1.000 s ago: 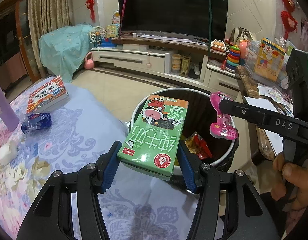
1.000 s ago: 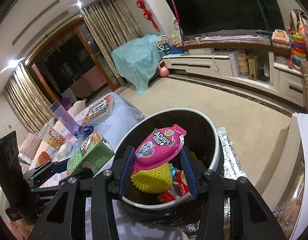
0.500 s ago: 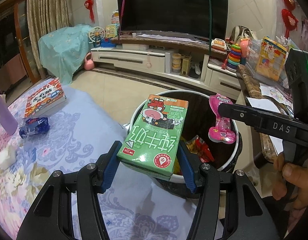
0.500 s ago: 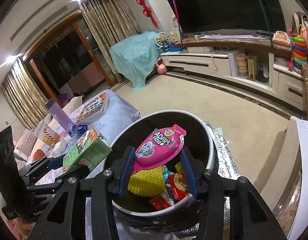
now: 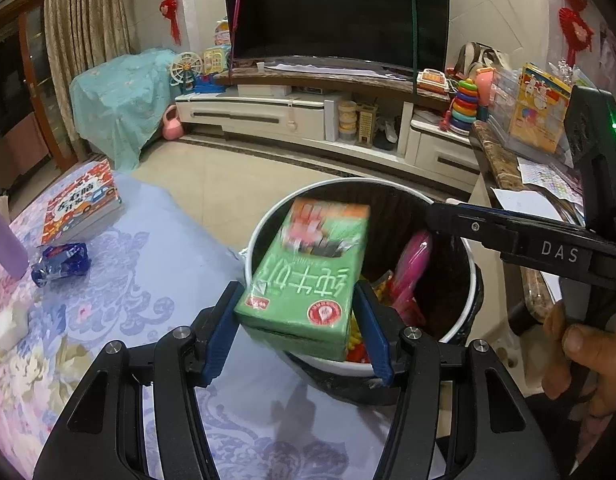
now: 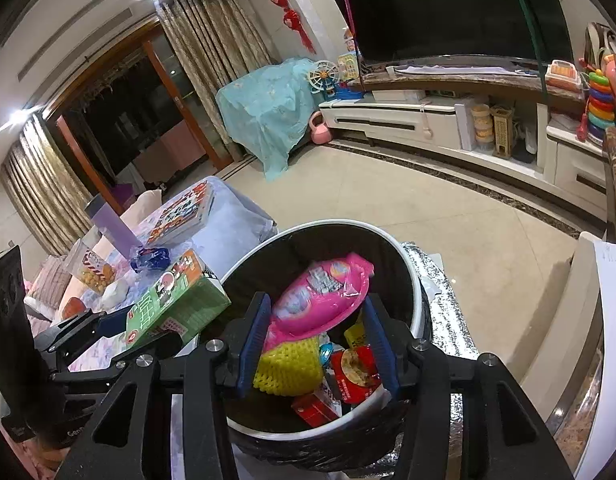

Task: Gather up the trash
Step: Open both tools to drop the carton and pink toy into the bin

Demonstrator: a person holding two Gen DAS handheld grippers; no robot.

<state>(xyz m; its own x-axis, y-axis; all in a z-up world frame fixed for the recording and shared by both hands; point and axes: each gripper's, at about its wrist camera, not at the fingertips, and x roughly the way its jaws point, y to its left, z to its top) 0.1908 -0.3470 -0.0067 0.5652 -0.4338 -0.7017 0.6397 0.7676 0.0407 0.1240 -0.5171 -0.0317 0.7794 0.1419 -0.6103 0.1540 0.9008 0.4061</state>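
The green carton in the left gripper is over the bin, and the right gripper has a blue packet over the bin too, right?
Not quite: the right gripper has a pink packet, not blue, as the right wrist view shows. The green carton in the left gripper is over the bin.

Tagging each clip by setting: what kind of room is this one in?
Most likely a home living room: a large black flat-screen television on a long white media cabinet, a rainbow stacking-ring toy beside it, and gold patterned curtains at a sliding door.
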